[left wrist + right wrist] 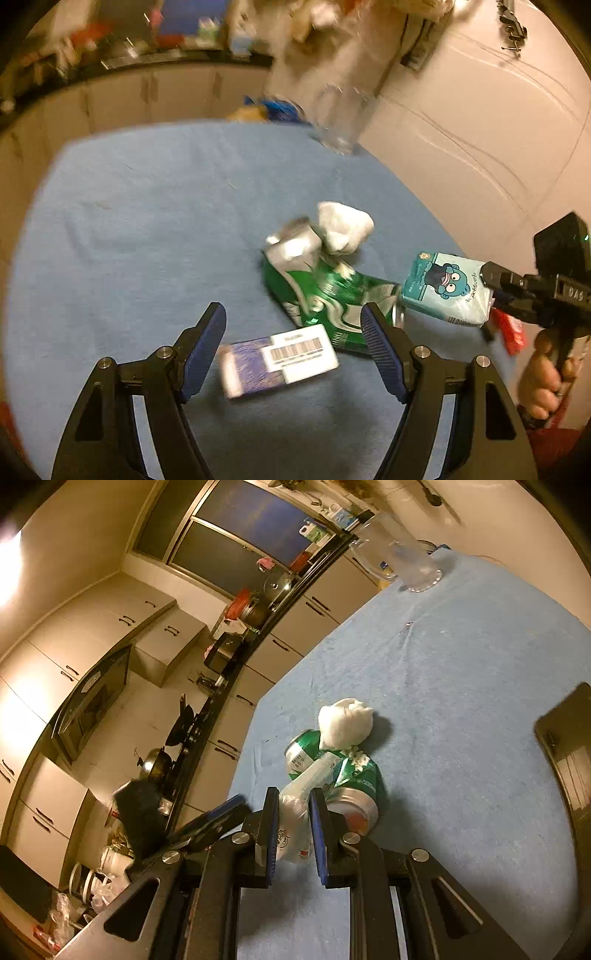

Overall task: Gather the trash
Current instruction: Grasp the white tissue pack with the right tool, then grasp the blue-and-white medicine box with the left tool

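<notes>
A: What sat furthest left on the blue tablecloth?

B: Bare cloth, then the left gripper, its blue-padded fingers spread wide. Between them lay a small dark-blue box with a white barcode label, touching neither pad.

A: And further right?

B: A crushed green can lay on its side just behind the box, with a crumpled white tissue against its far end. Right of the can, a light-blue tissue packet with a cartoon face was held off the cloth by the right gripper.

A: Held firmly?

B: The right wrist view showed its fingers closed on the packet, with the can and tissue just beyond the tips.

A: Anything at the far edge?

B: A clear glass mug stood near the table's far corner, well apart from the trash.
</notes>
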Motion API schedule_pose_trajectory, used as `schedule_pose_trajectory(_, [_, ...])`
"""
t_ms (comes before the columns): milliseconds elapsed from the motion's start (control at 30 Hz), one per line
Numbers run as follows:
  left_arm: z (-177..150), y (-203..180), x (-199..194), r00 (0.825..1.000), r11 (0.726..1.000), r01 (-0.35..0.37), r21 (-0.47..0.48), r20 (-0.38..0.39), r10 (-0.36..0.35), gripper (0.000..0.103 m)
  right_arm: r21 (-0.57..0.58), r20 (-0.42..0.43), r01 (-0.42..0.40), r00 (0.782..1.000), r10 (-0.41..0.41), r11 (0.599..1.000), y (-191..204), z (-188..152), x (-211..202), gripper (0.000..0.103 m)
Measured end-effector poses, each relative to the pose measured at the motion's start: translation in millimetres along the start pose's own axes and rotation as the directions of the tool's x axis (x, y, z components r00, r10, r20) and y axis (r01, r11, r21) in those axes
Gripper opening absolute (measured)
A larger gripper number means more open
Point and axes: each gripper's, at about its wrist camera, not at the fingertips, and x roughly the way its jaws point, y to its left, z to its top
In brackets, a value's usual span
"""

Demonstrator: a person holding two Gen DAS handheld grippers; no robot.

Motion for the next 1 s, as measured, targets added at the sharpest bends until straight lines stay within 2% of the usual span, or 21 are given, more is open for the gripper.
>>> schedule_pose_trajectory(33, [0.7,3.7,6.9,0.999,0.999,0.031,-0.012,-0.031,-0.032,0.074,0.009,0.001,0.0,1.0,0.0,1.0,-1.6,-1.5,-1.6,0.018])
schedule_pose_trajectory(100, [-2.2,8.2,10.2,0.997,0.998,0.057,-0.025,-0.044,-0.058,0.074,0.016,0.001,-0.003,1.0,0.003,1.0,-4.6,-4.5,-6.2,0.018])
schedule_pose_trajectory(233, [-16.8,0.5,-6.3,0.992,0.993,0.117,0.021,-0.051,-0.116,0.074,0.018,-0.003,-0.003,1.0,0.003,1.0,-6.8,-7.5,-11.3,0.018])
schedule_pose_trajectory(367, [-38.1,-9.2,-18.3,0.991,0.991,0.114,0.065,-0.074,-0.11,0.075,0.013,0.004,-0.008,1.0,0.008,1.0,-3.8,-5.3,-9.0,0.018])
schedule_pose_trajectory(533, [-47.8,-16.9,-18.6,1.0,0.994,-0.004,0.109,-0.03,0.007,0.076,0.01,0.003,-0.004,1.0,0.004,1.0,-1.7,-7.8,-5.7,0.018])
schedule_pose_trajectory(600, [-46.6,-18.5,-16.6,0.996,0.988,-0.084,0.132,-0.005,0.086,0.076,0.008,0.004,-0.003,1.0,0.003,1.0,-1.1,-8.6,-6.3,0.018])
schedule_pose_trajectory(633, [-46.0,-20.1,-13.8,0.995,0.983,-0.1,0.154,-0.007,0.102,0.076,0.007,0.003,0.0,1.0,0.0,1.0,-0.9,-9.2,-6.4,0.018])
schedule_pose_trajectory(800, [-45.8,-31.9,0.5,0.989,0.956,-0.138,0.26,-0.016,0.147,0.08,0.002,-0.019,0.005,1.0,-0.005,1.0,-1.7,-14.2,-2.9,0.018])
schedule_pose_trajectory(1000, [-44.8,-37.6,5.7,0.983,0.94,-0.172,0.295,-0.002,0.181,0.08,-0.004,-0.025,-0.004,1.0,0.004,1.0,-0.8,-17.8,-2.9,0.018])
